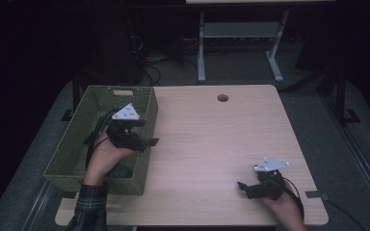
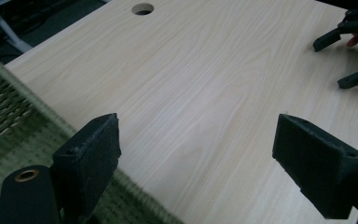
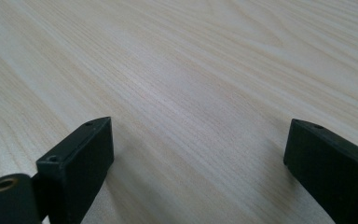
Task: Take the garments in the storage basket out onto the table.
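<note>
Over the green basket [image 1: 94, 103] rim: left tool [image 1: 147, 132], jaws spread, empty; right tool [image 1: 243, 187], likewise, low over the bare tabletop [image 1: 212, 144].

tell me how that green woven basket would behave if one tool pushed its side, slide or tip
The green woven basket would probably slide rather than tip: it is wide, low and sits flat on the table. It looks light, with little visible inside, so a modest push may move it. Its woven walls might flex slightly, and since it overhangs the table's left edge, pushing leftward could drop it.
</note>
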`<state>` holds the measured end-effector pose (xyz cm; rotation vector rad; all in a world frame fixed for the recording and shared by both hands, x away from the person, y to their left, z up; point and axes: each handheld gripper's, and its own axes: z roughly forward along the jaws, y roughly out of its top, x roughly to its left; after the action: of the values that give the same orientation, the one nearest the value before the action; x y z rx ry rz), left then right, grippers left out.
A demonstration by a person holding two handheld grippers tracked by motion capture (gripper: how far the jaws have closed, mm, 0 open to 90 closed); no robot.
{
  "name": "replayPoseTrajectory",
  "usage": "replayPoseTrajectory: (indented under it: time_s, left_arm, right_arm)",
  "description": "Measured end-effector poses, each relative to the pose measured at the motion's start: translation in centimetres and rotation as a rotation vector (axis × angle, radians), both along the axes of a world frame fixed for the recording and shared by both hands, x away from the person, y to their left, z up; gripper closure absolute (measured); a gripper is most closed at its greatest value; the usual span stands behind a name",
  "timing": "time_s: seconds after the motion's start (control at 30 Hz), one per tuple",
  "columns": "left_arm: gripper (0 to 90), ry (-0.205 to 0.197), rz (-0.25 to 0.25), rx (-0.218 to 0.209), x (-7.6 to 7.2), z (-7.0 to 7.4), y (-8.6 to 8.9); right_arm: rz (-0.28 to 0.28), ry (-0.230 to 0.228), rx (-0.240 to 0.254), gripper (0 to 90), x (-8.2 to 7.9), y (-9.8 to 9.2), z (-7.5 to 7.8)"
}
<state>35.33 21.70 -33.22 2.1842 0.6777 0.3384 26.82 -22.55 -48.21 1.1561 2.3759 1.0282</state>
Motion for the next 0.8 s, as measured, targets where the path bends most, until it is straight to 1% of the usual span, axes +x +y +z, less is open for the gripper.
replayPoseTrajectory:
  time_s: [0.07, 0.1, 0.17, 0.2, 0.23, 0.3, 0.33, 0.4, 0.43, 0.53, 0.57, 0.63, 0.7, 0.73, 0.77, 0.8]
  left_arm:
    - [14.4, -0.002, 0.009, 0.007, 0.0, 0.0, 0.5]
    - [14.7, 0.002, 0.023, 0.007, 0.1, 0.0, 1.1]
    - [14.7, 0.006, 0.034, 0.014, 0.2, 0.0, 1.6]
    - [14.7, 0.008, 0.048, 0.02, 0.2, 0.0, 2.0]
    - [14.7, 0.008, 0.048, 0.02, 0.2, 0.0, 2.0]
    - [14.9, 0.007, 0.064, 0.024, 0.3, 0.0, 2.6]
    - [15.4, 0.007, 0.081, 0.031, 0.3, -0.1, 3.3]
    - [17.4, 0.008, 0.089, 0.034, 0.3, -0.1, 3.5]
    - [17.9, 0.015, 0.109, 0.039, 0.4, -0.2, 4.2]
    - [20.0, 0.021, 0.119, 0.036, 0.5, -0.3, 4.7]
    - [20.5, 0.019, 0.13, 0.041, 0.6, -0.4, 5.2]
    - [20.9, 0.022, 0.138, 0.043, 0.6, -0.5, 5.5]
    - [22.4, 0.02, 0.159, 0.061, 0.8, -0.7, 6.2]
    - [23.1, 0.02, 0.159, 0.061, 0.8, -0.7, 6.2]
    - [24.5, 0.031, 0.176, 0.076, 0.9, -1.0, 6.7]
    - [25.3, 0.029, 0.178, 0.082, 1.0, -1.1, 6.9]
  right_arm:
    - [0.0, 0.0, 0.0, 7.9, 0.0, 0.0, 0.0]
    - [0.001, 0.001, 0.0, 7.9, 0.0, 0.0, 0.0]
    - [0.0, 0.0, 0.0, 7.9, 0.0, 0.0, 0.0]
    - [0.0, 0.0, 0.001, 7.9, 0.0, 0.0, 0.0]
    - [0.0, 0.0, 0.001, 7.9, 0.0, 0.0, 0.0]
    - [0.0, 0.001, 0.001, 7.9, 0.0, 0.0, 0.0]
    - [0.0, 0.001, 0.001, 7.9, 0.0, 0.0, 0.0]
    - [-0.001, 0.001, 0.0, 7.9, 0.0, 0.0, 0.0]
    - [0.0, 0.001, 0.0, 7.9, 0.0, 0.0, 0.0]
    - [0.0, 0.001, 0.001, 7.9, 0.0, 0.0, 0.0]
    - [0.0, 0.001, 0.0, 7.9, 0.0, 0.0, 0.0]
    - [0.0, 0.001, 0.0, 7.9, 0.0, 0.0, 0.0]
    - [0.0, 0.0, 0.001, 7.9, 0.0, 0.0, 0.0]
    - [0.0, 0.0, 0.001, 7.9, 0.0, 0.0, 0.0]
    - [0.0, 0.001, 0.0, 7.9, 0.0, 0.0, 0.0]
    - [0.0, 0.0, 0.001, 7.9, 0.0, 0.0, 0.0]
